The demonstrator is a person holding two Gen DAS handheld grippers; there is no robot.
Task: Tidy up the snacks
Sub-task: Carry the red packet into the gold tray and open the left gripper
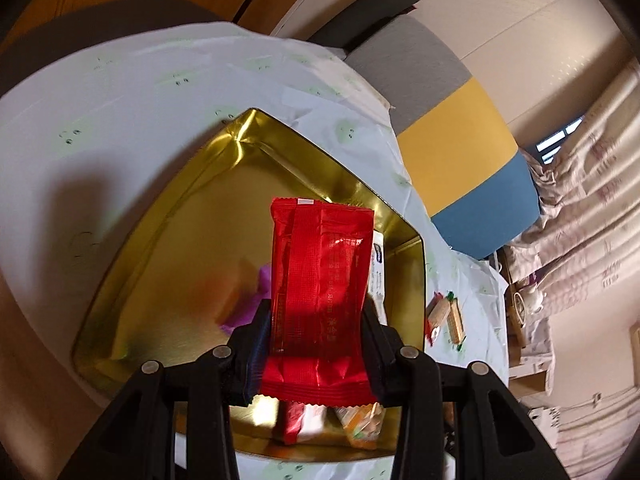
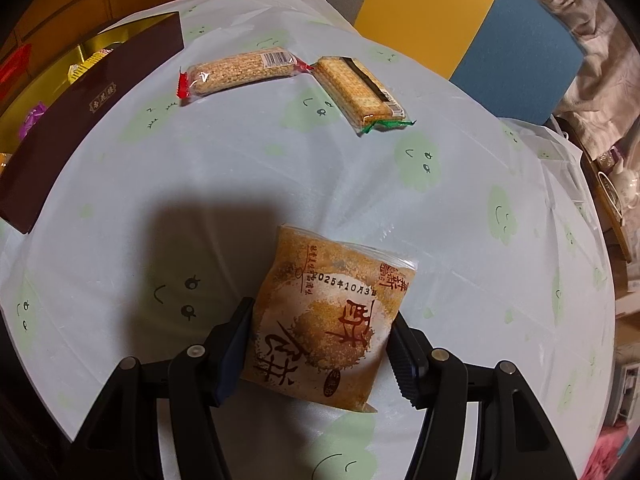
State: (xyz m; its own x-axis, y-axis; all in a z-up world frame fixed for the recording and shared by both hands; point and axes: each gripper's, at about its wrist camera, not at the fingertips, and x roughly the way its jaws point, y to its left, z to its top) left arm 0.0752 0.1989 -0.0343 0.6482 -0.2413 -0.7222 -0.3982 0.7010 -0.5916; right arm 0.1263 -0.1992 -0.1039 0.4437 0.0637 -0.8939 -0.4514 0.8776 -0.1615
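Observation:
In the left wrist view my left gripper (image 1: pixel 316 320) is shut on a red snack packet (image 1: pixel 320 280) and holds it above the gold tin (image 1: pixel 160 240). Several snacks lie in the tin: a purple one (image 1: pixel 256 296), a red-and-white one (image 1: pixel 300 420), an orange one (image 1: pixel 360 424) and a white one (image 1: pixel 378 268). In the right wrist view my right gripper (image 2: pixel 320 336) is shut on a brown pastry packet (image 2: pixel 324 320), just above the tablecloth. A sesame bar (image 2: pixel 240 70) and a cracker pack (image 2: pixel 358 92) lie farther off.
The tin's dark brown side (image 2: pixel 92 112) stands at the left of the right wrist view. The table has a pale cloth with green faces (image 2: pixel 280 168). A grey, yellow and blue chair back (image 1: pixel 460 140) stands behind it. Clutter lies at the right edge (image 2: pixel 616 184).

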